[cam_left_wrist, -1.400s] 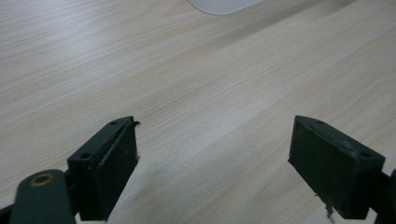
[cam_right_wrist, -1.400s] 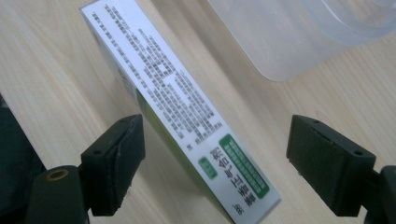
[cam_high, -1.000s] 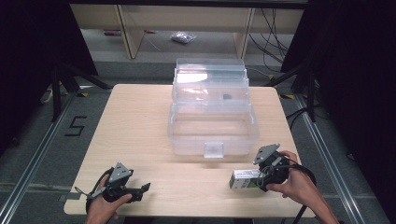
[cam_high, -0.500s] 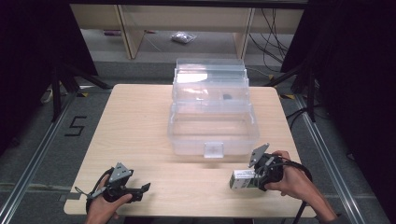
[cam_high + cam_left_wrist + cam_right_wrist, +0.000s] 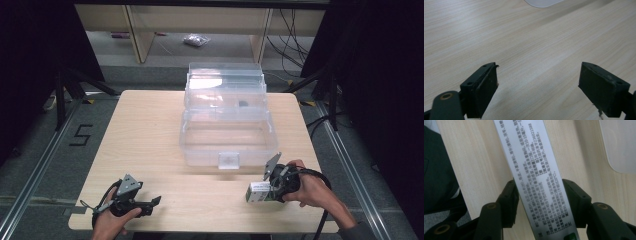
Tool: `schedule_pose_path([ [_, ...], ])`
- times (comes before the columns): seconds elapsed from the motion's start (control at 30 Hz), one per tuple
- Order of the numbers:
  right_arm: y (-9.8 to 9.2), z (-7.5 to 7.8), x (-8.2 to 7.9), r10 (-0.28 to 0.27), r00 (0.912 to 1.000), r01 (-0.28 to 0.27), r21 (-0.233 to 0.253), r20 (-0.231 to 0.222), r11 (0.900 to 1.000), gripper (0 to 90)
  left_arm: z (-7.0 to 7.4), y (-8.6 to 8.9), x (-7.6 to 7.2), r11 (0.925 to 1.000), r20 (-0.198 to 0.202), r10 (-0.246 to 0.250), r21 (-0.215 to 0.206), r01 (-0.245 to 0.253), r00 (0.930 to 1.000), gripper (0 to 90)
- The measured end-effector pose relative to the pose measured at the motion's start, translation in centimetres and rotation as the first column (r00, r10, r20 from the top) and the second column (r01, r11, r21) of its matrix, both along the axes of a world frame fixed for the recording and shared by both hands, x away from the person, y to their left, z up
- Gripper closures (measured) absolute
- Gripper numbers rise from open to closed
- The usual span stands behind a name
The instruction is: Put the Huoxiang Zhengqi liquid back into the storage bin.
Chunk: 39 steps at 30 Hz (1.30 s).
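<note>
Right gripper (image 5: 267, 191): clenched on the small white box (image 5: 259, 192), jaws pressing its two long sides; seen in the right gripper view as a printed white panel (image 5: 534, 170) running up between the jaws.
Small white box: at the near right of the table (image 5: 150, 135), just in front of the clear storage box (image 5: 227, 132), low over the wood or resting on it; which of the two cannot be told.
Change over the last second: grey plate on the right gripper tipped from roughly flat to steeply upright, hand rolled with it; box position on the table nearly unchanged.
Meaning for the task: grasp judged secure and the wrist now turning the box, probably in readiness for a lift toward the open container; lift not yet begun.
Left gripper (image 5: 150, 202): released, jaws wide apart with bare wood between them in the left gripper view (image 5: 537, 95); unchanged at the near left edge, well apart from the box.
Clear storage box: lid open and standing at the back, lower tray apparently empty, a small dark item (image 5: 243, 104) in the rear section.
</note>
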State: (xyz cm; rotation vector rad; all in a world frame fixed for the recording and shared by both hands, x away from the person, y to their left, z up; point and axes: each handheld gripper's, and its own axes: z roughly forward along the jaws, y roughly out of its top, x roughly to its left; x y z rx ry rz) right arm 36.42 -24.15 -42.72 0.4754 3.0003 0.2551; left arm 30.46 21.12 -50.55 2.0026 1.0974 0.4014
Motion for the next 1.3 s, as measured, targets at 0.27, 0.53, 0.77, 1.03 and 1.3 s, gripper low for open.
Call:
schedule_pose_path([
  [0.27, 0.7, 0.4, 0.5, 0.089, 0.9959, -0.09, -0.074, -0.015, 0.993, 64.0, 0.1, 0.1, 0.0, 0.9999, 0.0, -0.005, 0.009, 0.005, 1.0, 14.8],
  [0.53, 1.6, 1.9, 1.0, 0.101, 0.9944, -0.103, -0.07, -0.029, 0.992, 64.0, 0.0, 0.2, 0.0, 1.0, 0.004, -0.006, 0.004, 0.006, 1.0, 14.9],
  [0.77, 2.3, 3.9, 0.9, 0.136, 0.9907, -0.135, -0.058, 0.004, 0.989, 64.1, 0.0, 0.1, 0.0, 1.0, 0.006, -0.001, 0.003, 0.001, 1.0, 14.9],
  [1.03, 2.9, 5.9, 1.3, 0.176, 0.984, -0.174, -0.058, 0.031, 0.983, 64.1, 0.0, 0.1, 0.0, 1.0, 0.004, -0.005, 0.005, 0.005, 1.0, 14.9],
  [1.3, 3.5, 7.5, 2.1, 0.215, 0.975, -0.213, -0.04, 0.054, 0.976, 64.1, 0.0, 0.2, 0.1, 1.0, 0.004, -0.007, 0.005, 0.007, 1.0, 14.9],
])
